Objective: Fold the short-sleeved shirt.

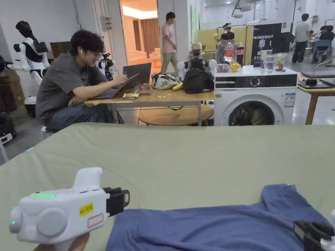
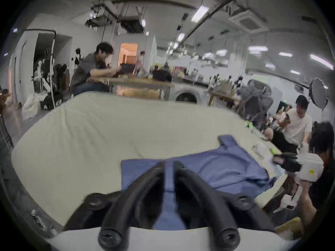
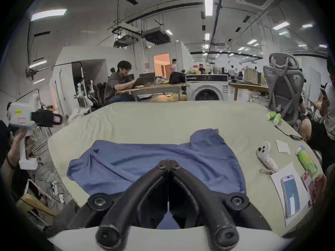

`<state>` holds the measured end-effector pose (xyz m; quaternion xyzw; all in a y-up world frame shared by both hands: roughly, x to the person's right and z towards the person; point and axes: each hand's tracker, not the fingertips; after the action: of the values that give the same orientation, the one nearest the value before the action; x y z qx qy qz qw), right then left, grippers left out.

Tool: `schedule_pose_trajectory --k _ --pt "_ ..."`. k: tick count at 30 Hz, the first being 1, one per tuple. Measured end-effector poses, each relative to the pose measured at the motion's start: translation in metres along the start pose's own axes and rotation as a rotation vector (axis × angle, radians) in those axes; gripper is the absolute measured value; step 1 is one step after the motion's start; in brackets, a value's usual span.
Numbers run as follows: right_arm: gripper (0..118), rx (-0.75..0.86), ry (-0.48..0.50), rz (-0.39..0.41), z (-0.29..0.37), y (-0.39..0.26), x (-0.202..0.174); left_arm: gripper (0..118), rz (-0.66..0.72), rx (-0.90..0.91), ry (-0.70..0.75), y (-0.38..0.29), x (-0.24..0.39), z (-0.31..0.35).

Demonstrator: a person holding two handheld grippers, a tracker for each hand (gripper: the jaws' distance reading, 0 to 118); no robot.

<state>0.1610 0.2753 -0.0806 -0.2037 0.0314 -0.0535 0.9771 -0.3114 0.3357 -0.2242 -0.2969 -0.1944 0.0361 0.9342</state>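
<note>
Clearly our right gripper (image 3: 168, 164) has its jaws pressed together with no cloth between them, poised over the blue shirt (image 3: 155, 166); our left gripper (image 2: 169, 164) seems narrowly parted, a blue strip showing in the gap. We judge both ready to straighten the soft, rumpled knit lying near the pale green tabletop (image 1: 183, 157) edge

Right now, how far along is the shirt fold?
Done: the blue shirt lies spread on the green-covered table, still wrinkled, one sleeve sticking out on the far side. No fold is visible yet.
In hand: the left gripper is at one end, the right gripper, jaws together, over the other; whether either pinches cloth is unclear.
Left: every fold.
</note>
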Motion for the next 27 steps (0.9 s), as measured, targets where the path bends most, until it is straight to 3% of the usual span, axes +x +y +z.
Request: schedule_pose_trajectory --k 3,4,7,10,13,17,21,22,23,27 --pt "0 -0.02 -0.003 -0.003 -0.001 -0.005 0.011 61 0.029 -0.179 0.046 0.01 -0.027 -0.075" --pt "0 -0.037 0.002 -0.006 -0.002 -0.008 0.017 62 0.03 -0.218 0.079 0.011 -0.033 -0.1" --pt "0 -0.088 -0.031 -0.009 -0.004 -0.019 0.033 62 0.148 -0.318 0.116 0.007 -0.056 -0.159" --pt "0 -0.126 -0.086 -0.021 -0.005 -0.027 0.053 57 0.175 -0.376 0.21 0.003 -0.07 -0.196" --pt "0 -0.153 -0.112 -0.062 -0.007 -0.031 0.074 18 0.193 -0.404 0.227 -0.002 -0.078 -0.218" --pt "0 -0.223 -0.109 -0.044 -0.028 -0.023 0.096 0 0.17 -0.38 0.213 -0.005 -0.071 -0.22" --pt "0 -0.264 -0.126 -0.01 -0.07 0.012 0.118 0 0.102 -0.423 0.226 -0.007 -0.05 -0.219" --pt "5 -0.311 -0.138 -0.019 -0.089 0.023 0.127 0 0.097 -0.433 0.228 -0.005 -0.051 -0.219" --pt "23 -0.349 -0.15 -0.026 -0.108 0.033 0.135 0 0.09 -0.447 0.225 -0.003 -0.05 -0.219" --pt "58 -0.46 -0.196 -0.077 -0.188 0.05 0.166 0 0.083 -0.471 0.217 0.0 -0.053 -0.221"
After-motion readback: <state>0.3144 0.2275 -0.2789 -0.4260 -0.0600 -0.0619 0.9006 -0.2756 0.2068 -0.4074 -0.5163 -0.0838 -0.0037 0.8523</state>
